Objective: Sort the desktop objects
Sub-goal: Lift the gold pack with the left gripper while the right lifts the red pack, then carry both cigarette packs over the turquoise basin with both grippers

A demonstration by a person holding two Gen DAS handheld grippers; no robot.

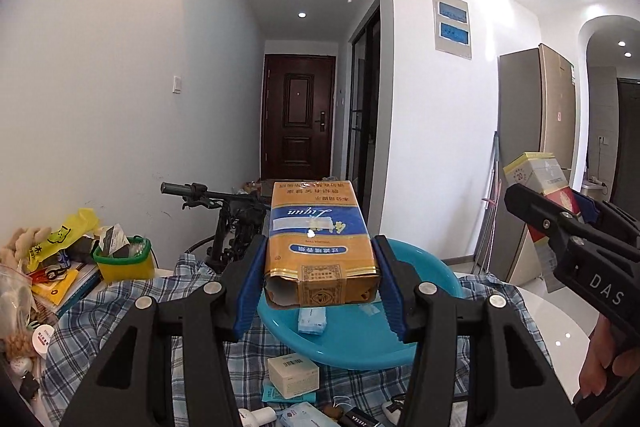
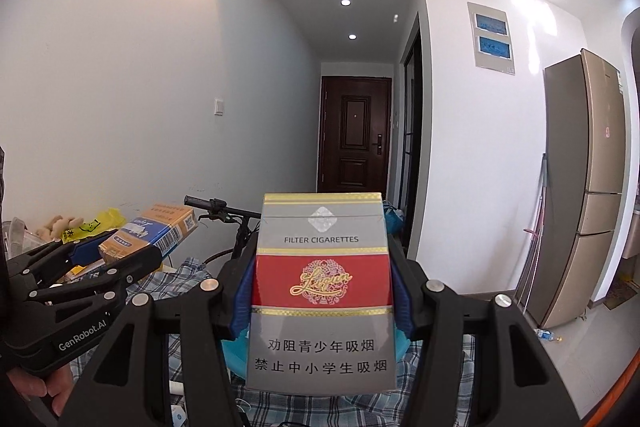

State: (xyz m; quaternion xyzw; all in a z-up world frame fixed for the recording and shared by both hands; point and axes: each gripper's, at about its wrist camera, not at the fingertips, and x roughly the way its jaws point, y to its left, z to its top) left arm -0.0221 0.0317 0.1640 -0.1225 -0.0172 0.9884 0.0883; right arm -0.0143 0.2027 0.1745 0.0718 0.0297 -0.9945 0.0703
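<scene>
My left gripper point(image 1: 320, 267) is shut on an orange and blue cigarette carton point(image 1: 318, 243), held up in the air above a blue plastic basin point(image 1: 424, 307). Its open end faces the camera. My right gripper point(image 2: 322, 291) is shut on a grey and red cigarette carton point(image 2: 322, 291) printed "FILTER CIGARETTES", held upright. In the left wrist view the right gripper point(image 1: 560, 223) and its carton point(image 1: 536, 171) show at the right edge. In the right wrist view the left gripper point(image 2: 116, 251) and the orange carton point(image 2: 156, 231) show at the left.
A plaid cloth point(image 1: 120, 307) covers the table, with small boxes point(image 1: 294, 375) and packets on it. A yellow and green basket point(image 1: 124, 259), bags and plush toys point(image 1: 24, 243) crowd the left side. A scooter handlebar point(image 1: 208, 195) stands behind the table, a fridge point(image 2: 580, 187) at the right.
</scene>
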